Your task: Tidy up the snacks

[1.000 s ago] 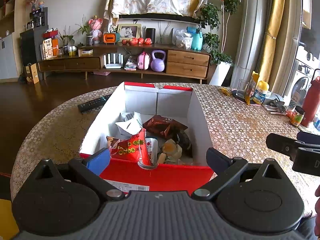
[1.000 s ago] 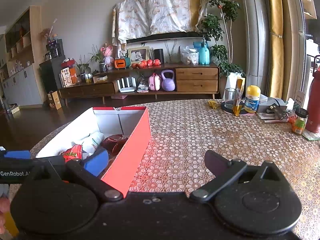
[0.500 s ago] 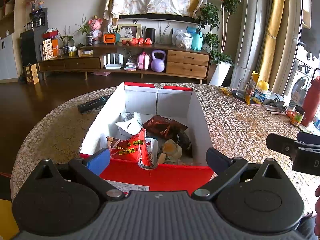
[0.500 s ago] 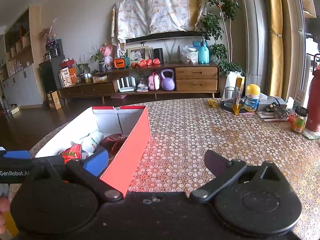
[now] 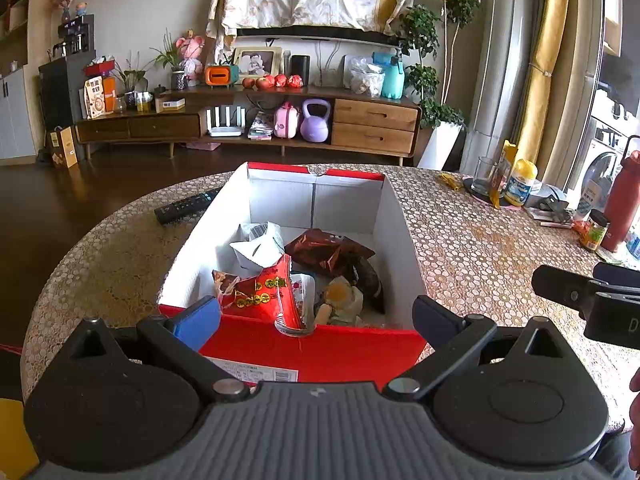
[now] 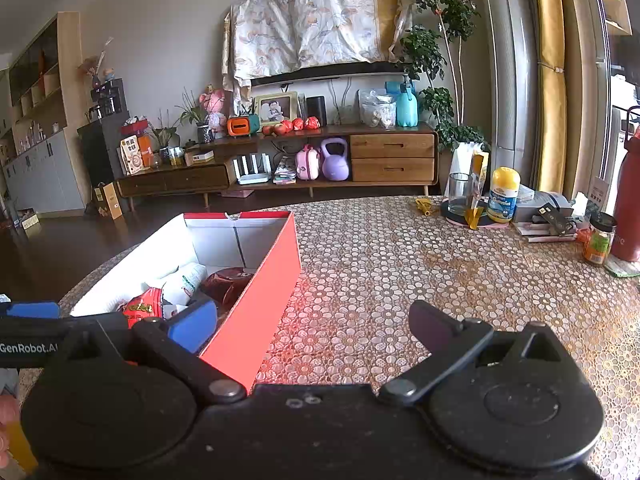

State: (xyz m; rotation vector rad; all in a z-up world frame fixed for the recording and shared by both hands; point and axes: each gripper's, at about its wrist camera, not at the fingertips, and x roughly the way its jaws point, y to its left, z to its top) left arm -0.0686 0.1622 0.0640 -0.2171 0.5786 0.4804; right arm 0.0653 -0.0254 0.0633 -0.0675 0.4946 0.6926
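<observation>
**Both tongs idle at the snack box — nothing in hand**

Left tongs (image 5: pixel 316 316) spread wide and empty, poised at the near red wall of the box (image 5: pixel 320 350). Right tongs (image 6: pixel 316 326) likewise released, holding nothing; the box's long red side sits just ahead of their blue pad, to the left.

Snacks all lie inside the box, straight ahead of the left tongs: red packet (image 5: pixel 268 290) propped against the near wall, white packet (image 5: pixel 258 246) beyond it, brown packet (image 5: pixel 326 252) farther in and to the right, 1 pale yellowish item (image 5: pixel 340 296) low in the near right part. No loose snack shows on the surface (image 6: pixel 400 264) ahead of the right tongs.

Judgement: collection looks close to finished. If tidying goes on, the red packet is the easy pick — come down over its upstanding edge, close on the film only, clear of the cardboard rim.

Against 1 s and 0.5 s back: no visible change; both tongs hold the same pose, contents unmoved.
</observation>
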